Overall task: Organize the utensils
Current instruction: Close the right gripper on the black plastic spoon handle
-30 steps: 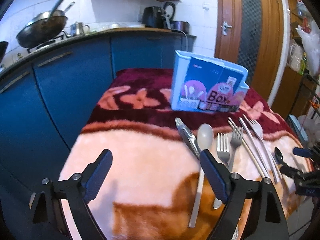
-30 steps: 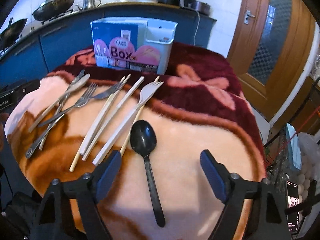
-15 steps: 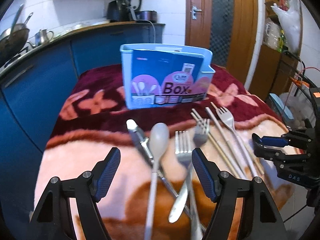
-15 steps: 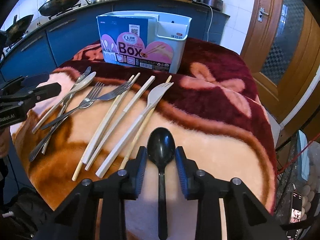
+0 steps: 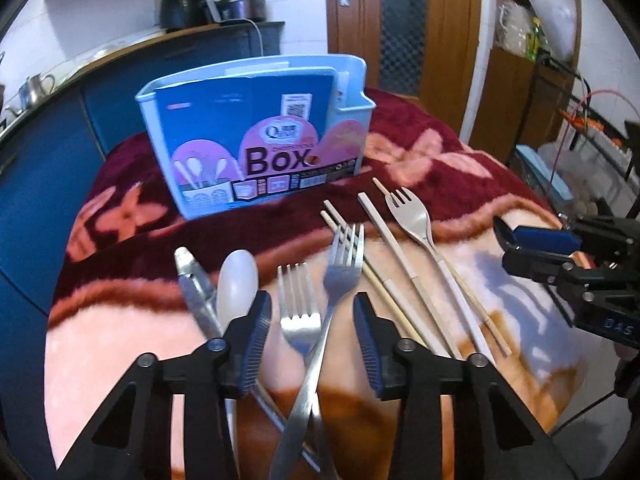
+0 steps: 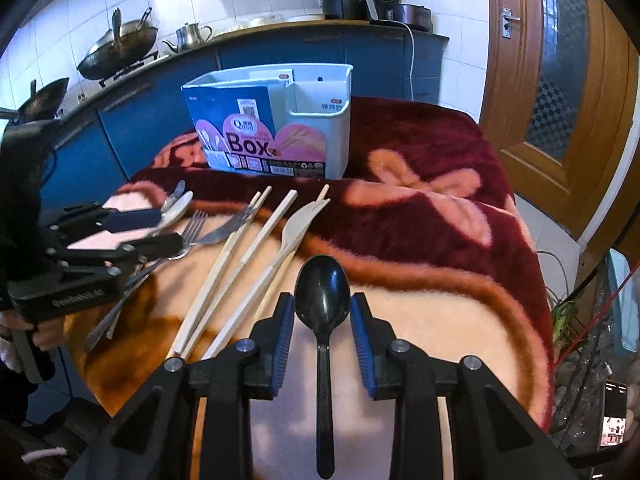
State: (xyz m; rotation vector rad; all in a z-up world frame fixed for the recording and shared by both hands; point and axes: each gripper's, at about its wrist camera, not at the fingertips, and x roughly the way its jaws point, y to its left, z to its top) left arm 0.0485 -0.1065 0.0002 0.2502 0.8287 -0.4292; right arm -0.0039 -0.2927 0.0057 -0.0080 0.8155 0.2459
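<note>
A black plastic spoon (image 6: 322,292) sits bowl-up between the pads of my right gripper (image 6: 321,304), which is shut on it; its handle runs back toward the camera. My left gripper (image 5: 311,308) hovers over two crossed metal forks (image 5: 340,264). Its jaws are closing with the forks between them, and a gap shows on both sides. A white spoon (image 5: 238,280) and a metal utensil (image 5: 192,280) lie just to the left. Beige chopsticks (image 5: 388,232) and a beige plastic fork (image 5: 412,216) lie to the right. The light-blue utensil box (image 5: 256,140) stands behind them.
Everything rests on a maroon and peach blanket (image 6: 420,216) over a small table. Blue cabinets (image 6: 160,120) with a wok (image 6: 120,48) and a kettle stand behind. A wooden door (image 6: 560,80) is at the right. The table edge drops off close at the right.
My left gripper slid right from bare blanket to over the two metal forks, and its jaws narrowed. The right jaws closed around the black spoon and then stayed narrow.
</note>
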